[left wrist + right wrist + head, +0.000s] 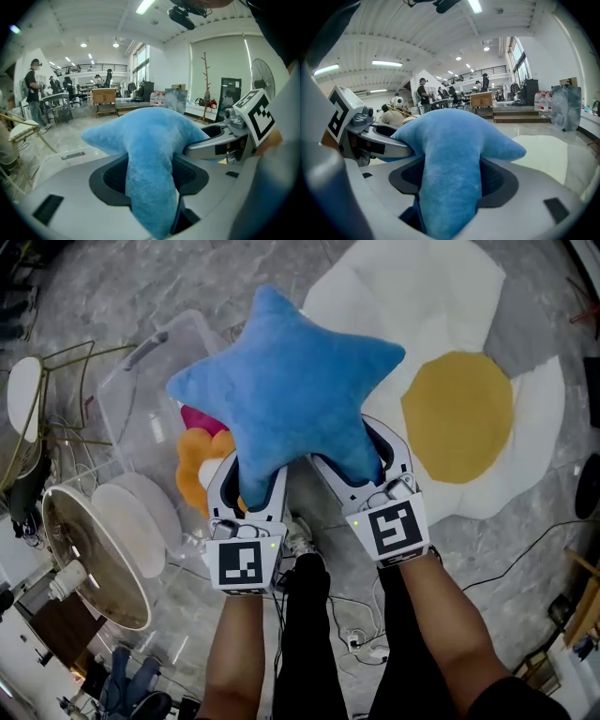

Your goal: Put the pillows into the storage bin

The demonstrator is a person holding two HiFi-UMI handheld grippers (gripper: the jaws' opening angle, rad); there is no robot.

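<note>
A blue star-shaped pillow (286, 390) is held up in the air by both grippers. My left gripper (251, 486) is shut on its lower left arm and my right gripper (361, 463) is shut on its lower right arm. In the left gripper view the blue pillow (152, 154) fills the jaws; in the right gripper view the same pillow (452, 159) does too. Below and to the left stands a clear plastic storage bin (141, 409). An orange flower pillow (199, 465) and something pink (199, 418) lie inside it, partly hidden by the star.
A large fried-egg-shaped rug (469, 399) lies on the floor to the right. A fan (103, 540) and a wire-frame chair (47, 399) stand at the left. Cables (356, 634) trail on the floor near the person's legs. People stand far off in the hall.
</note>
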